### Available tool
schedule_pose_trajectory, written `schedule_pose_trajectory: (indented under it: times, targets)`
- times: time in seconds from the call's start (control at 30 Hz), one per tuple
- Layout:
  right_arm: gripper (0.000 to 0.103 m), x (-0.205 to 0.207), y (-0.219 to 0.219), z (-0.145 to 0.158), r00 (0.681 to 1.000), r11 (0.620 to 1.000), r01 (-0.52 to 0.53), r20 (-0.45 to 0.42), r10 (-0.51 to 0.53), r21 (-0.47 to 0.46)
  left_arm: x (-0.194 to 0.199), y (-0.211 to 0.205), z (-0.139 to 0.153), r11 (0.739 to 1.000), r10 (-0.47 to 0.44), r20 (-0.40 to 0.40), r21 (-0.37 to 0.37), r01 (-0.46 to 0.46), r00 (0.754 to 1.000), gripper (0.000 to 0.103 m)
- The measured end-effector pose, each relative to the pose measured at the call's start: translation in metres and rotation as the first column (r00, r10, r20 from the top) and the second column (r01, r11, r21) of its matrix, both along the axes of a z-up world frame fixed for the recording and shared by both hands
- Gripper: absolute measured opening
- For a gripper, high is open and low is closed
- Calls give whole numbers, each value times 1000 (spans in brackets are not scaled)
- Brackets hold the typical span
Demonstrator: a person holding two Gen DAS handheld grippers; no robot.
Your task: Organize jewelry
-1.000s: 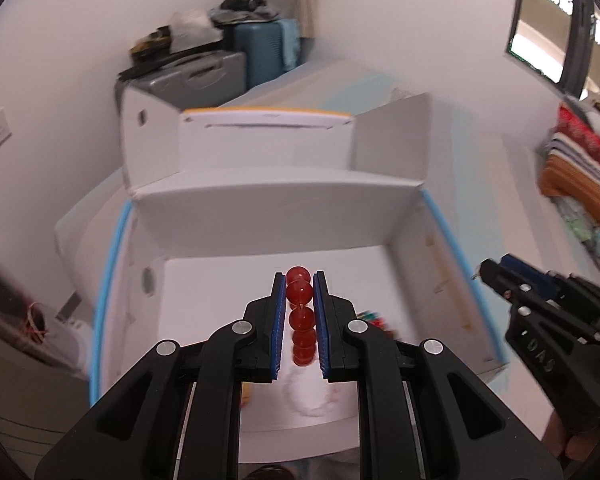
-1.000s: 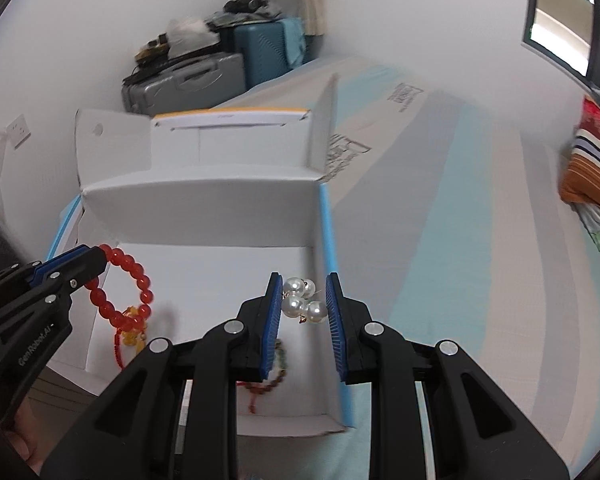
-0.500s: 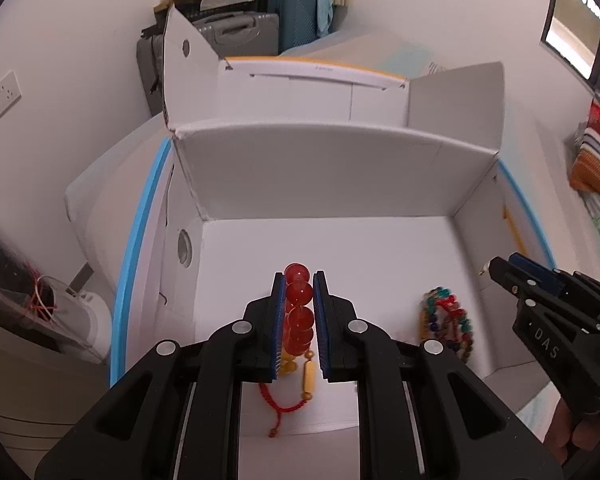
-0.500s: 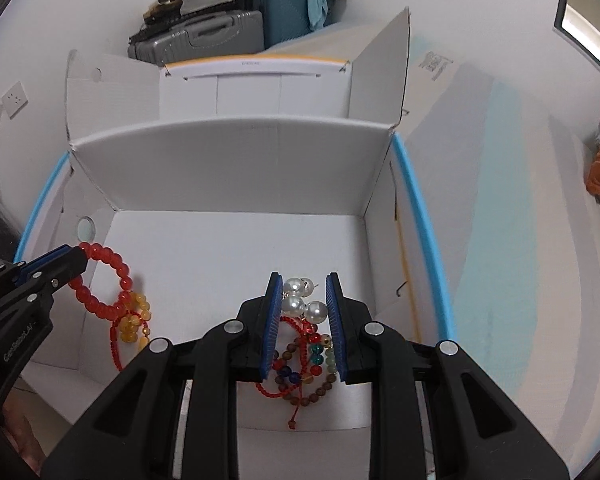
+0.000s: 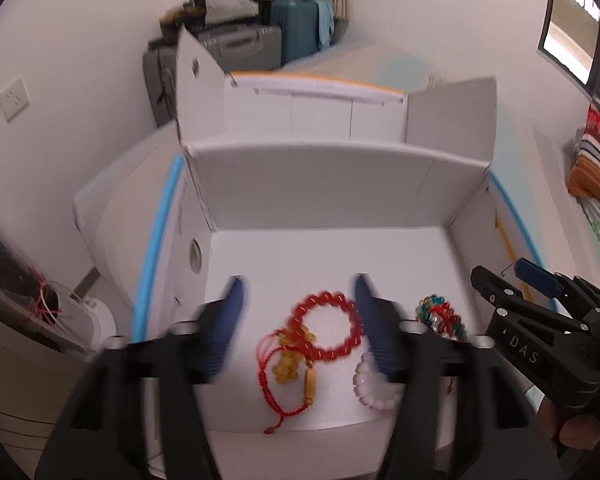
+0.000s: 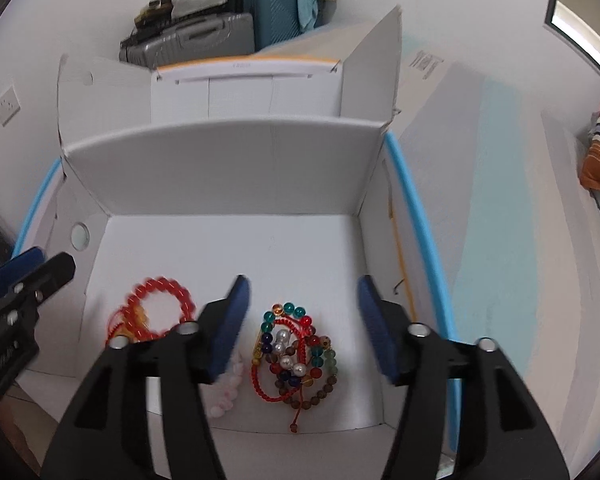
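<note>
Left gripper (image 5: 298, 304): jaws spread wide, holding nothing, poised over the open white box (image 5: 340, 196). Red bead bracelet (image 5: 326, 326) lies on the box floor between the two blue pads, touching neither. Amber beads and a red cord (image 5: 284, 380) trail from it toward the near wall. Pale pink bracelet (image 5: 374, 386) sits just beside it, partly behind the right-hand pad.

Right gripper (image 6: 304, 312): jaws also wide apart, empty. Below them, on the box floor toward its right wall, a tangled heap of multicoloured bead bracelets (image 6: 300, 356); pearl earrings (image 6: 288, 354) rest on top of the heap. Red bracelet is blurred in the right wrist view.
</note>
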State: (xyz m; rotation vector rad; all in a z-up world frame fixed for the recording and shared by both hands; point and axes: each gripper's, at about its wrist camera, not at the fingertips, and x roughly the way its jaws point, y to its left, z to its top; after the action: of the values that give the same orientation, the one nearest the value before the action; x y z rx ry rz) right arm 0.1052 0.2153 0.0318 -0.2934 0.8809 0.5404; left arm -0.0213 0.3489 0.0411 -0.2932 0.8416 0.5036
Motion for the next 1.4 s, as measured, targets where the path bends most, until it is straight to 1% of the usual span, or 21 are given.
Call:
schedule_pose_trajectory:
  times: [0.03,0.07,0.1,0.13,0.2,0.27,0.33,0.37,0.47,0.57,0.73,0.8,0.9,1.0,1.13,1.4]
  targets:
    - [67,-2,-4,5,1000,1000,7,13,-7,6,-3,-3,5,1000,-2,13,10,2,1000,66]
    - [70,-3,-8,10,1000,1000,14,26,-15,14,-6,-5,10,1000,-5,25,10,4,1000,75]
    - [72,-4,-10,13,999,1000,17,31,-18,17,-10,-7,14,1000,-4,39,14,3,999,78]
    - [72,-5,-14,17,999,999,23,38,-24,25,-13,-10,19,1000,-2,49,23,1,999,82]
    - [79,-9,-22,23,998,999,35,45,-37,39,-20,-16,28,999,1,68,43,-4,998,86]
    - [83,-13,-33,31,997,997,48,52,-51,62,-28,-20,36,999,0,90,46,-5,996,92]
    - [85,-19,-43,38,996,995,55,60,-60,80,-37,-28,43,998,-4,109,56,-2,994,95]
    - [88,-22,-48,42,995,994,62,70,-69,90,-41,-32,47,998,-8,114,66,0,993,97]
    - [95,-38,-65,52,985,989,88,140,-105,119,-53,-41,55,997,-21,130,75,11,991,97]
    - [95,-52,-79,57,978,986,98,168,-120,135,-64,-49,54,998,-20,143,70,11,990,97]
    - [95,-73,-95,55,980,985,89,164,-113,148,-78,-59,37,998,-17,121,55,10,993,97]
    - [95,-82,-98,52,979,986,88,172,-112,141,-83,-61,25,999,-1,107,45,-4,994,97]
    - [95,-93,-103,45,977,986,104,171,-126,134,-84,-66,15,998,5,80,65,-10,997,97]
    - [95,-98,-101,41,976,989,102,180,-121,109,-88,-67,10,998,7,84,53,-12,996,97]
    - [95,-102,-100,37,976,990,101,185,-117,98,-94,-70,7,998,0,83,61,-5,997,97]
    - [95,-102,-99,37,976,990,102,182,-118,96,-99,-73,15,996,-4,109,85,-6,994,97]
